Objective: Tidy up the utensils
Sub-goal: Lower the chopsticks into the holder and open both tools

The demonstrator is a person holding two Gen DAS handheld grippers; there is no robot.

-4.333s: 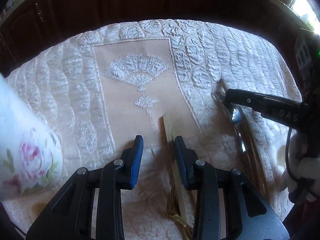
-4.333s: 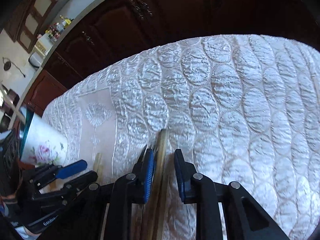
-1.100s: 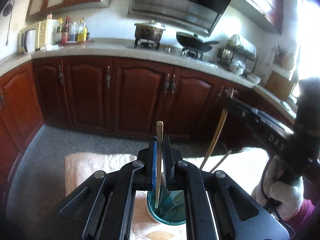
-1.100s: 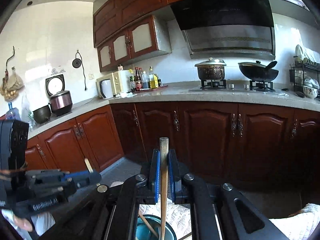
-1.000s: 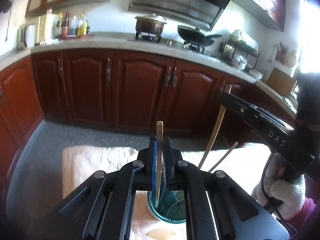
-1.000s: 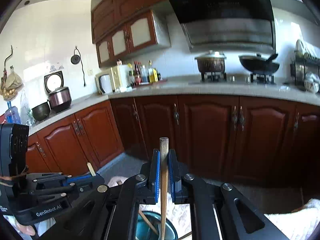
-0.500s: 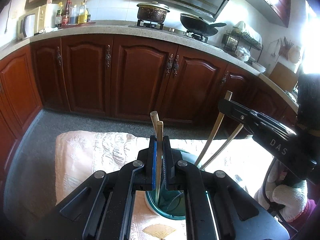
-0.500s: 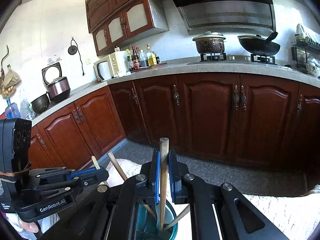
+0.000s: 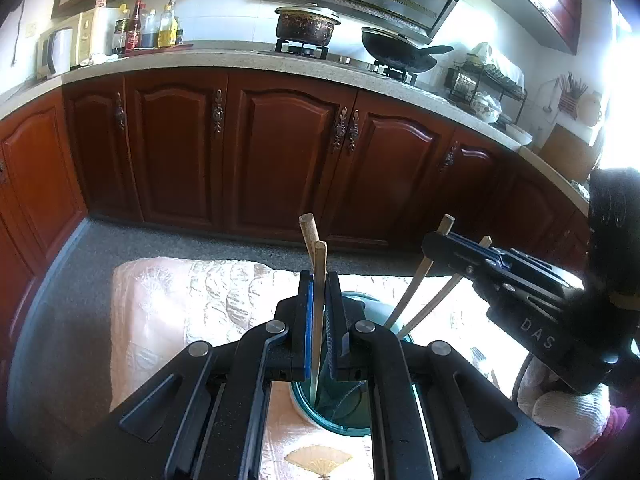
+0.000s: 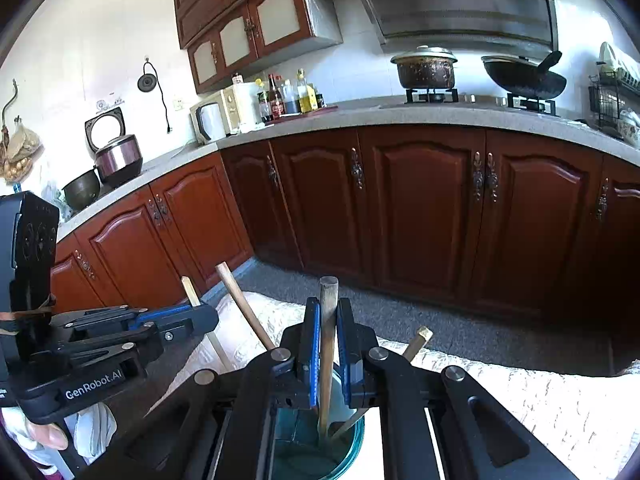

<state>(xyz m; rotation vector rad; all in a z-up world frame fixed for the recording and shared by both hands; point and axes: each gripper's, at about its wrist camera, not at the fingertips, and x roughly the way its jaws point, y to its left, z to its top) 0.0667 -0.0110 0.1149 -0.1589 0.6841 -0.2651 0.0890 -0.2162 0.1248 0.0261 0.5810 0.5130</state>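
A cup with a teal inside [image 9: 340, 416] stands on the white quilted cloth [image 9: 180, 304]; it also shows in the right wrist view [image 10: 304, 452]. My left gripper [image 9: 318, 320] is shut on a flat wooden utensil handle [image 9: 319, 280], held upright with its lower end inside the cup. My right gripper [image 10: 328, 344] is shut on a round wooden handle [image 10: 328, 312], also upright and reaching into the cup. Other wooden sticks [image 10: 244, 308] lean in the cup. The right gripper also shows in the left wrist view [image 9: 500, 276].
Dark red kitchen cabinets [image 9: 280, 152] and a grey floor [image 9: 180, 244] lie beyond the table's far edge. The counter carries a pot [image 9: 306, 24], a wok [image 9: 396, 56], bottles and a microwave. A fan motif [image 9: 318, 456] marks the cloth near the cup.
Both grippers have lowered their upright utensils further into the cup, and more of the cloth and cup shows. Earlier still, both utensils lay flat on the cloth between open fingers.
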